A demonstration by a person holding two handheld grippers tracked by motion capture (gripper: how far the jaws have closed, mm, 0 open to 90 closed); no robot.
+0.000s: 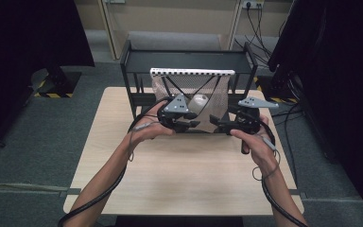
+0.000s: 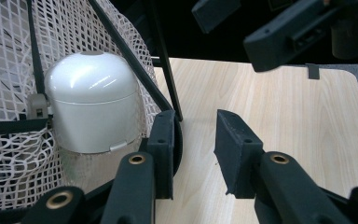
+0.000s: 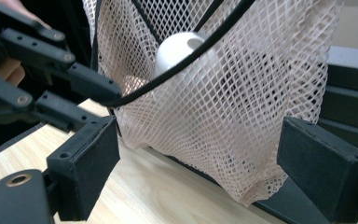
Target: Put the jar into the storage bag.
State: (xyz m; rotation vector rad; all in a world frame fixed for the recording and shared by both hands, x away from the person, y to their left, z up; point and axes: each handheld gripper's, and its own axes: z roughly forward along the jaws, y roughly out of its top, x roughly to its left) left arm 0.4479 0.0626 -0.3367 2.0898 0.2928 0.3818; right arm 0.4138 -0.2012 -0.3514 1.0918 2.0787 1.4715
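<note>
My left tongs sit at the front edge of the black rack, just at the lower left of the mesh bag. In the left gripper view the jaws stand part open with bare table between them; one jaw lies right against the net and a black strap, whether it touches I cannot tell. Nothing is pinched.

My right tongs hover at the bag's lower right, about 3 o'clock from the left pair and near them. In the right gripper view the jaws are wide, the sagging bottom of the mesh bag hangs between them, and the pads are clear of it.

A white domed container sits inside the bag, seen through the net, at about 12 o'clock from both tongs. In the left gripper view the white domed container is close, at 10 o'clock from the jaws. The bag hangs from a white bar on the rack, crossed by black straps.
</note>
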